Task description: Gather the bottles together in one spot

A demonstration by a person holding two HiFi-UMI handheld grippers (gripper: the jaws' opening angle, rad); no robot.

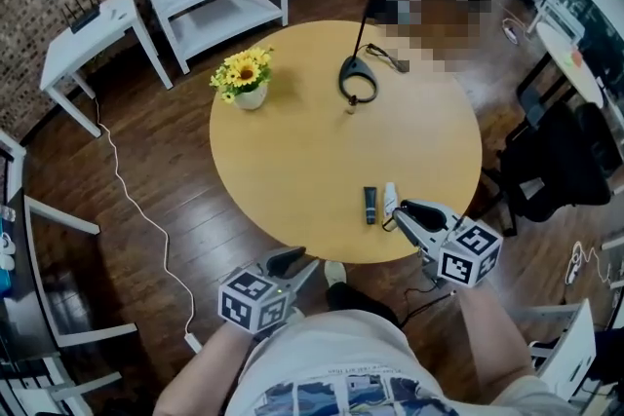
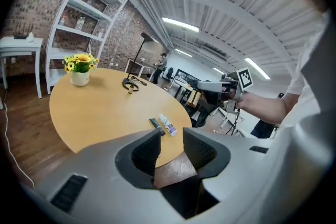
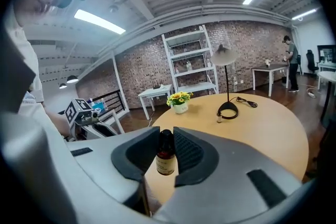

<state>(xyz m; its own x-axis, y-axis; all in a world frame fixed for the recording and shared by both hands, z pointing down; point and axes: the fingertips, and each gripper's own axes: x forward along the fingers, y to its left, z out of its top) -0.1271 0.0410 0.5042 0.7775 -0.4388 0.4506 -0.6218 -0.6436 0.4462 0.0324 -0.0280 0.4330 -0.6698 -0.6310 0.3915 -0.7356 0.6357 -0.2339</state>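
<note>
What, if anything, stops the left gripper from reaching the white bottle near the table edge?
Likely nothing, so yes: the left gripper is open and empty, with bare table ahead. Only the dark tube lies close beside the white bottle.

1. No readable text is found in any view.
2. A pale label is seen on the brown bottle (image 3: 165,164), but its print is too blurred to be read.
3. Purple print is spotted on the white bottle (image 2: 168,125), too small to be read.
4. Only black-and-white square patterns are shown on the cube (image 1: 470,252).
</note>
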